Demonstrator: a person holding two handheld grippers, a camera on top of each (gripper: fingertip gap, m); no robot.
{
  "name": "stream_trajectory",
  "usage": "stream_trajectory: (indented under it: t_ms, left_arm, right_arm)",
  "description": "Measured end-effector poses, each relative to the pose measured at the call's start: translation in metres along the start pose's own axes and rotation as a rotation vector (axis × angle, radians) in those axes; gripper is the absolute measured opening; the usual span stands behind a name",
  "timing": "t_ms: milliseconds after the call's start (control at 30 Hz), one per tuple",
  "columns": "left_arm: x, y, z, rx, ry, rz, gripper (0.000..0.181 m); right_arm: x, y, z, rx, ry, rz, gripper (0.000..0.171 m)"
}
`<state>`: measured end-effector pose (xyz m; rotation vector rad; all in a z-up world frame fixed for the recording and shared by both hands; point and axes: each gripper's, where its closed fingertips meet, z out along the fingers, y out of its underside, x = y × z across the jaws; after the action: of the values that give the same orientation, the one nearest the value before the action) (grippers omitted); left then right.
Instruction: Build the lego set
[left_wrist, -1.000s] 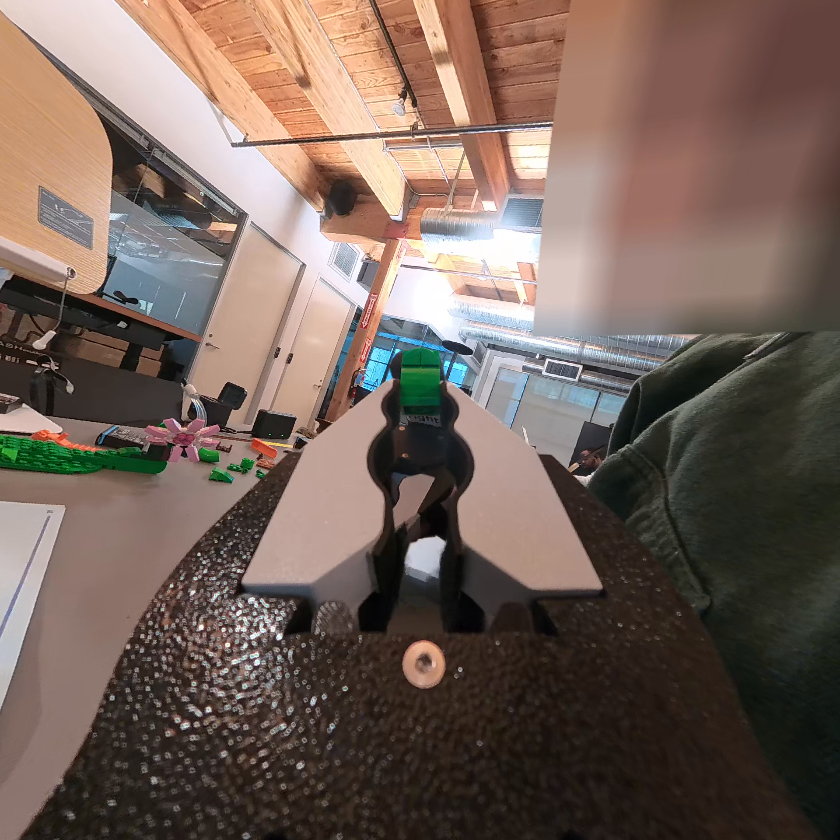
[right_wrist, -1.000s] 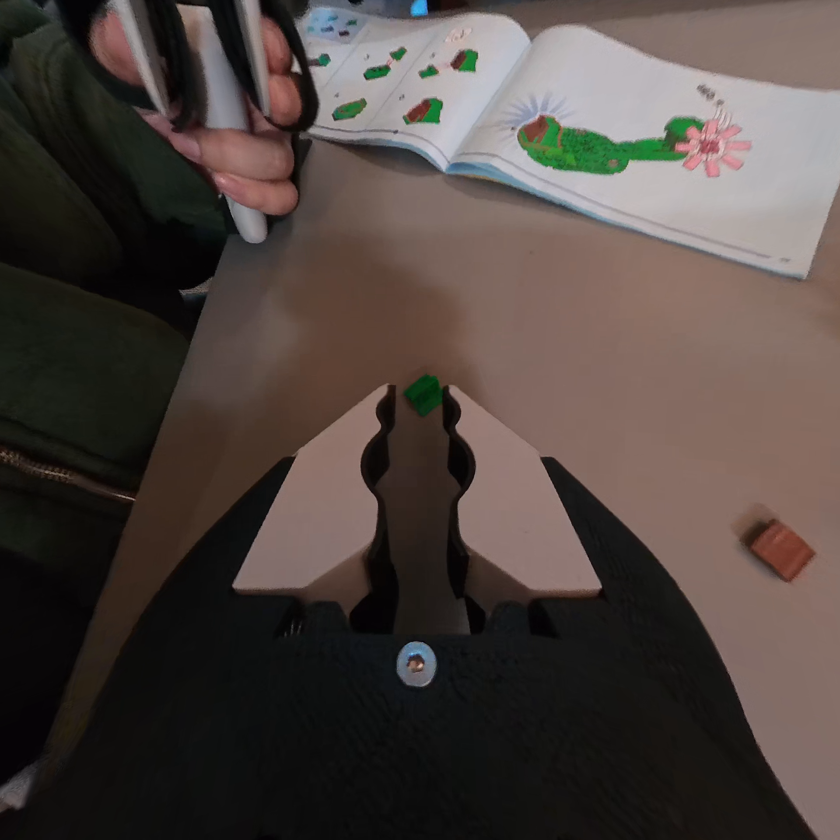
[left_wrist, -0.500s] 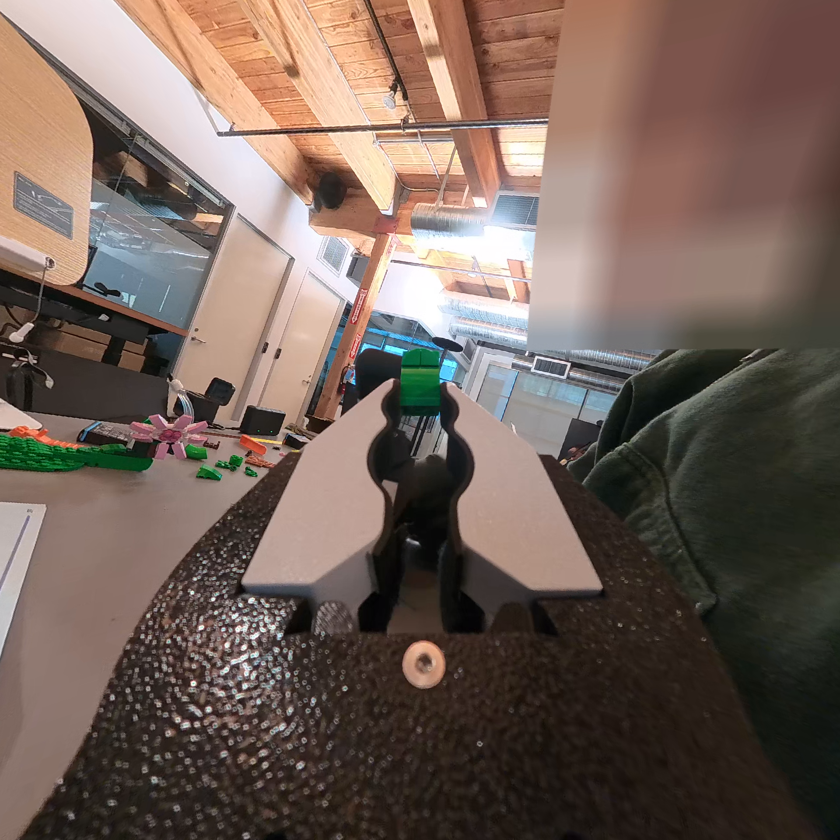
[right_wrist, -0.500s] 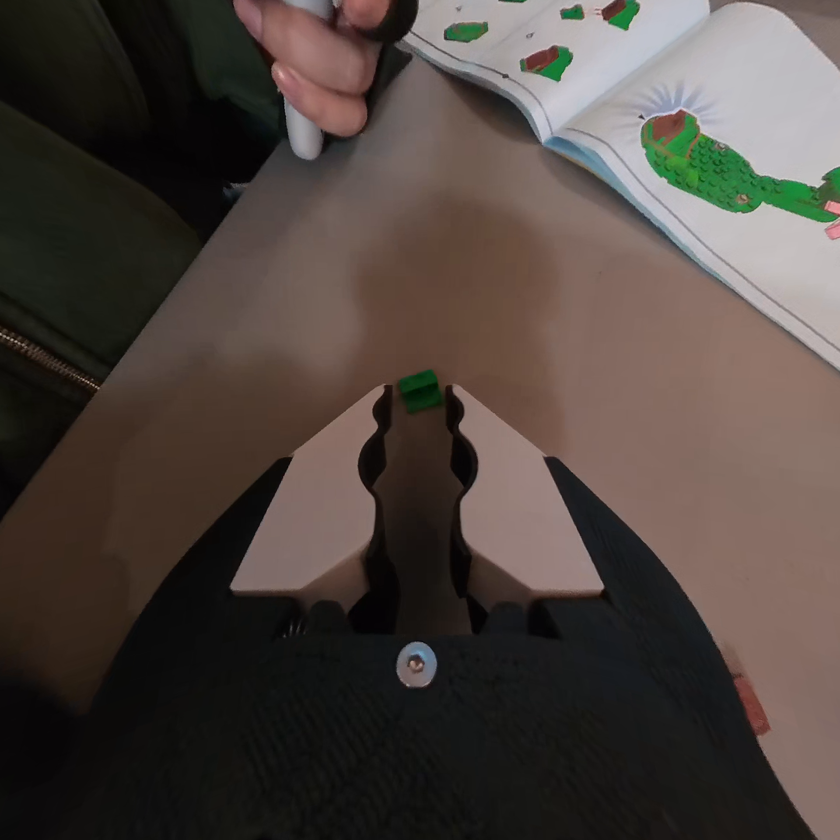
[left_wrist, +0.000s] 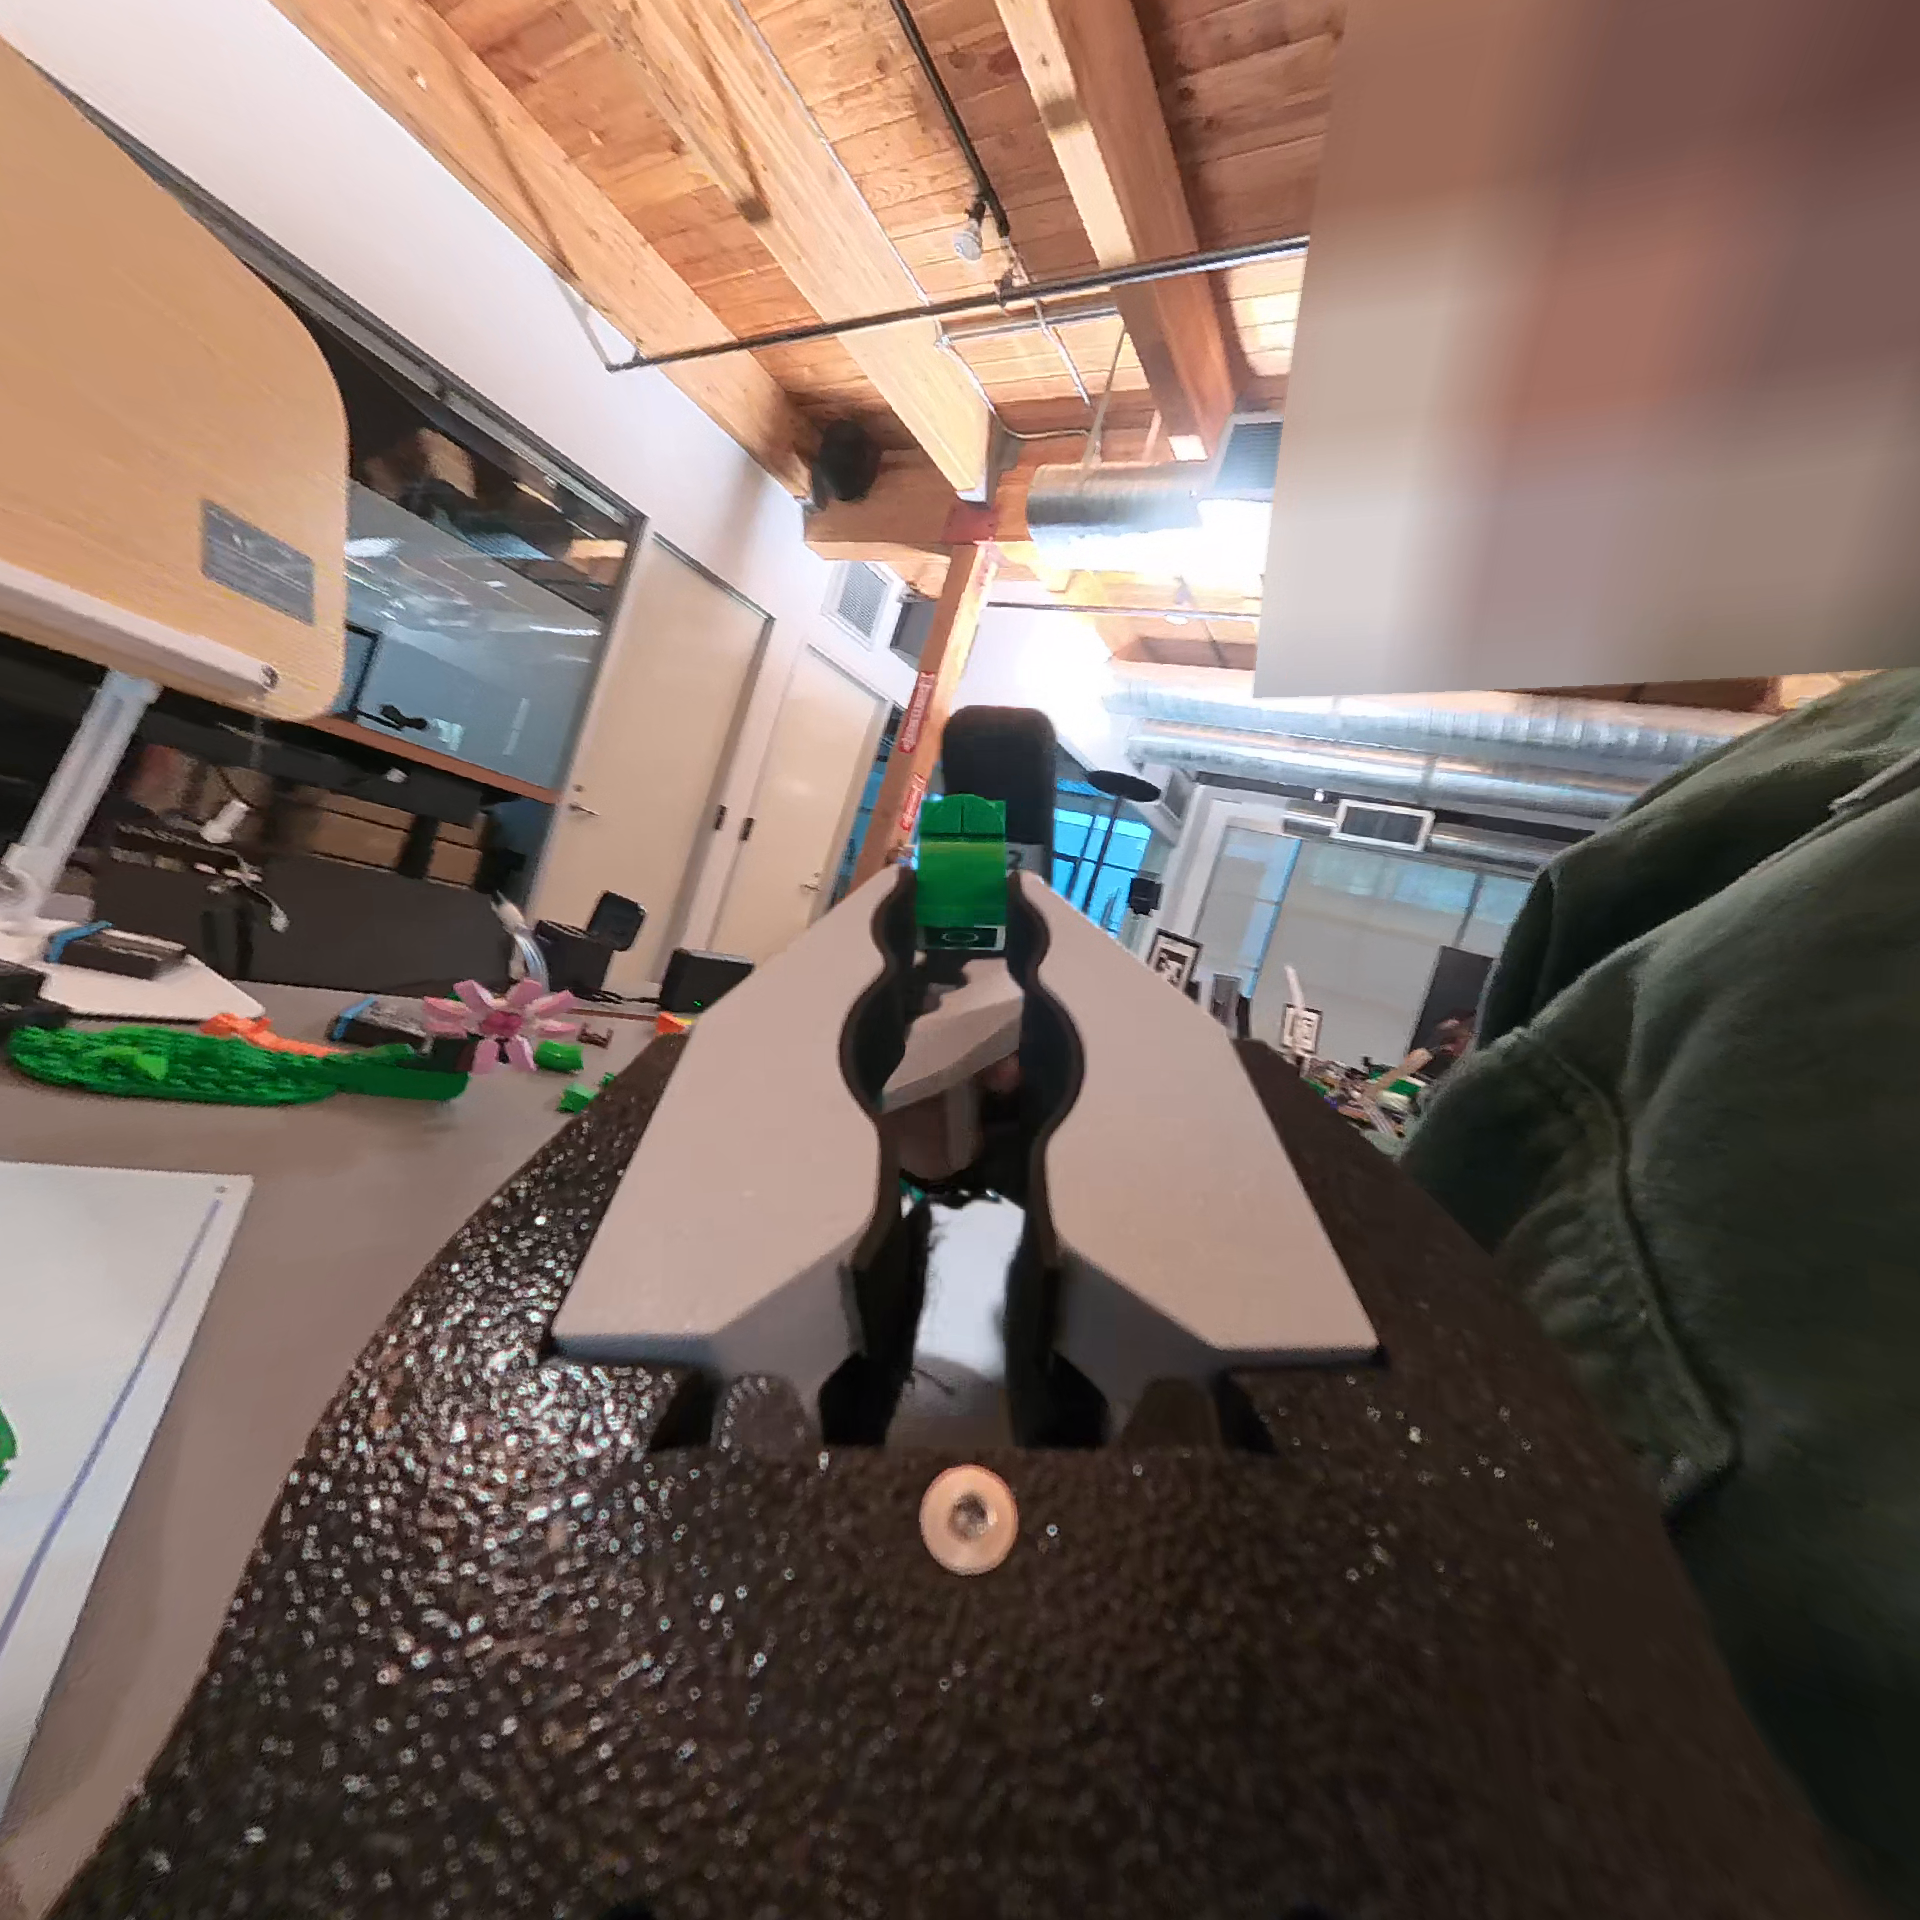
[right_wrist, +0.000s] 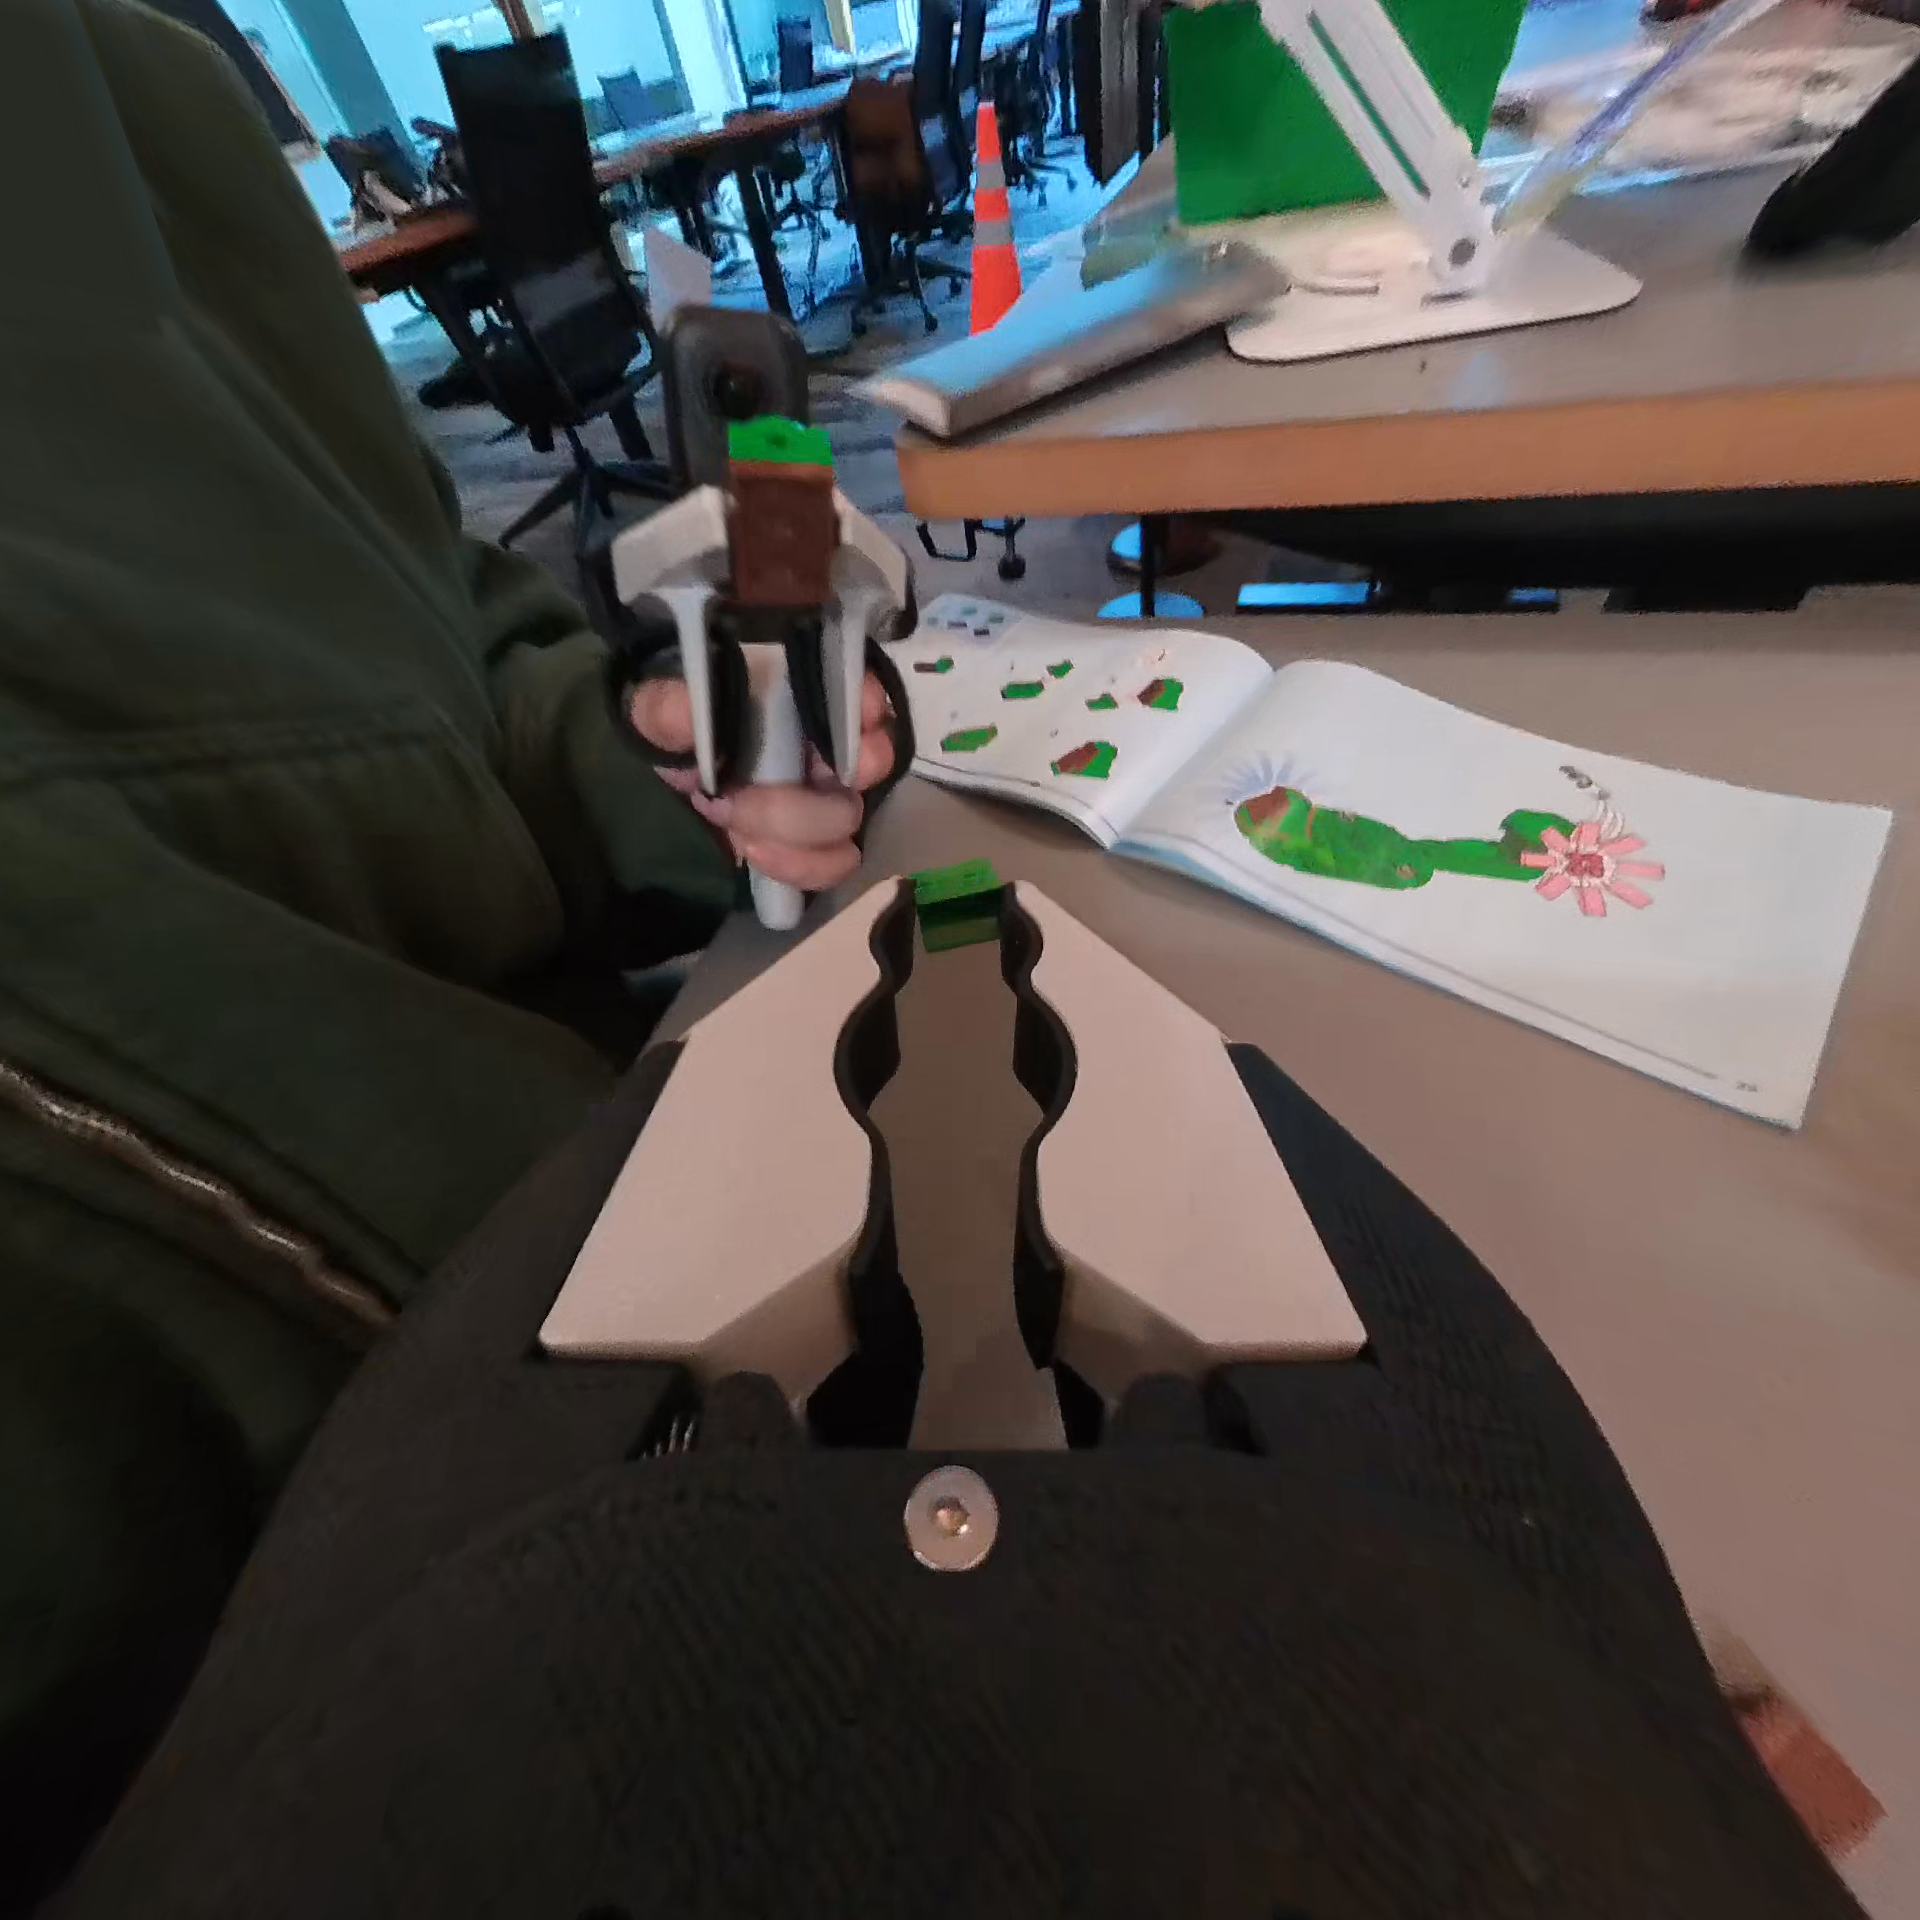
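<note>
Tilted up since a second ago, the right gripper (right_wrist: 958, 914) no longer looks down at the table (right_wrist: 1455, 1226); its tips pinch a small green brick (right_wrist: 956, 906) at frame centre. Beyond it, upper left of centre, the left gripper (right_wrist: 781, 540) stands upright in a hand (right_wrist: 795, 821), clamped on a brown-and-green brick stack (right_wrist: 781, 520). In the left wrist view that stack (left_wrist: 961, 873) sits between the left gripper's (left_wrist: 961, 894) tips at centre. An open instruction booklet (right_wrist: 1351, 831) lies on the table at right. Far left in the left view, a green lego model (left_wrist: 187, 1065) with a pink flower (left_wrist: 499, 1023) rests on the table.
</note>
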<state>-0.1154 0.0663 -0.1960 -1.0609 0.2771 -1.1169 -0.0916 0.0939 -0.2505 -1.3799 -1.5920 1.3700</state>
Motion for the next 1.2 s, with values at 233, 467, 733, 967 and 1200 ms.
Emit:
stream_trajectory:
  t_ms: [233,467,733,967,1200]
  left_arm:
    - [0.006,0.000,0.012,0.011,0.004,0.028,0.013]
    - [0.026,0.024,0.017,-0.063,0.043,0.208,0.014]
    - [0.030,0.033,0.020,-0.099,0.061,0.259,0.014]
    - [0.027,0.032,0.020,-0.091,0.059,0.230,0.014]
    - [0.022,0.026,0.019,-0.063,0.037,0.210,0.013]
  right_arm:
    - [-0.013,-0.009,-0.003,-0.023,0.014,-0.016,0.015]
    - [-0.015,0.010,-0.011,-0.061,0.009,0.000,0.014]
    - [-0.013,0.016,-0.013,-0.074,0.015,0.003,0.015]
    - [-0.015,0.011,-0.015,-0.055,0.011,0.011,0.014]
    - [-0.017,0.003,-0.015,-0.027,0.026,-0.005,0.014]
